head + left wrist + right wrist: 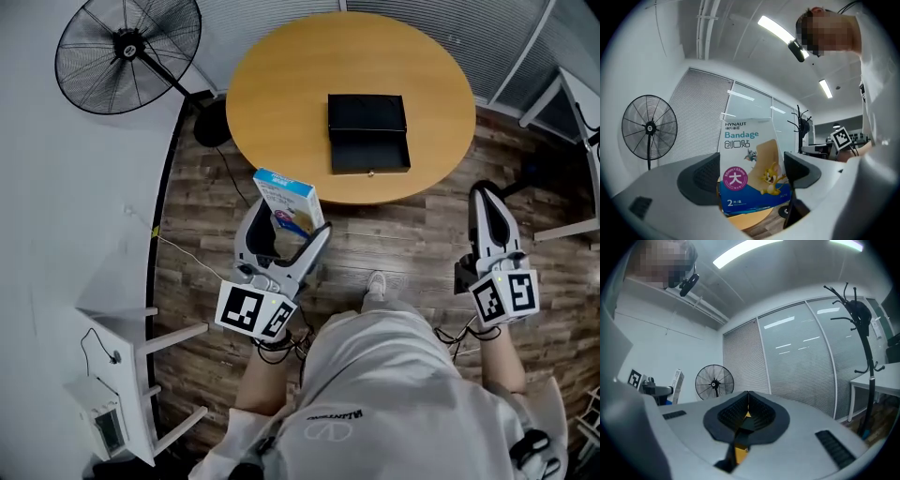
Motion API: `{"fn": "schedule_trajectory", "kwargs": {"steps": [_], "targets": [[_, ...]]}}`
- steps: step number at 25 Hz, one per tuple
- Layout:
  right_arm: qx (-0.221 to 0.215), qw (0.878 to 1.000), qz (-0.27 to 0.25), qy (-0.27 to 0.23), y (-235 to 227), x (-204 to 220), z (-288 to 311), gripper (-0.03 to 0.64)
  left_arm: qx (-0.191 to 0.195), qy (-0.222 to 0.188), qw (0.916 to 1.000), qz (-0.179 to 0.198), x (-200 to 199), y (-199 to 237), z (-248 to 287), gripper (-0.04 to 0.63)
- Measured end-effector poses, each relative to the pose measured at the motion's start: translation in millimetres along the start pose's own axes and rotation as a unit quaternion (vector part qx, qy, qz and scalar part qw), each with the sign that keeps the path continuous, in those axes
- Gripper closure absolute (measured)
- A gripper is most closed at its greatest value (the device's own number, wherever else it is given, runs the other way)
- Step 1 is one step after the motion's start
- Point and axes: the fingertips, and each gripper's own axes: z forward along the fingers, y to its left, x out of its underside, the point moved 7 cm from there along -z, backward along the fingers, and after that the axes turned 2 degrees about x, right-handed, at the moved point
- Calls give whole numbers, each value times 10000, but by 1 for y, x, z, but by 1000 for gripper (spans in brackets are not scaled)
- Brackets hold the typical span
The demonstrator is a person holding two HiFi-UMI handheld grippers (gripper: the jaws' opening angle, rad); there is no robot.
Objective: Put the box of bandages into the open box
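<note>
Two grippers are in view, one of them loaded. At left, the left gripper (286, 239) has its jaws clamped on the lower part of the box of bandages (287, 195), which stands upright between them with its printed face toward the gripper's camera. We find it held low before the person's body, over the wooden floor and just short of the desk (272, 103) edge.

We judge the carry to be the step in hand. Travel forward and to the right with a steady squeeze, since the carton is gripped low. Bring it over the open box (367, 133) at mid-desk, lower it, and release only once it rests inside.

At right, the right gripper (491, 214) has its jaws pressed together on nothing. It is held over the floor beside the person, well apart from the desk.
</note>
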Motion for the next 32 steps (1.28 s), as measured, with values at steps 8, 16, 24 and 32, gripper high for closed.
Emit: {"fn": "schedule_trajectory", "kwargs": {"steps": [8, 16, 24, 32], "targets": [[-233, 9995, 130, 154, -42, 6, 41, 600, -114, 100, 9999, -6, 7, -5, 50, 166], [-252, 9991, 150, 298, -45, 13, 73, 600, -143, 240, 9996, -34, 11, 20, 68, 166], [-70, 9993, 80, 359, -36, 19, 133, 600, 155, 357, 9992, -25, 22, 78, 108, 166], [318, 9985, -1, 449, -28, 25, 206, 600, 990, 830, 9916, -74, 56, 140, 174, 166]]}}
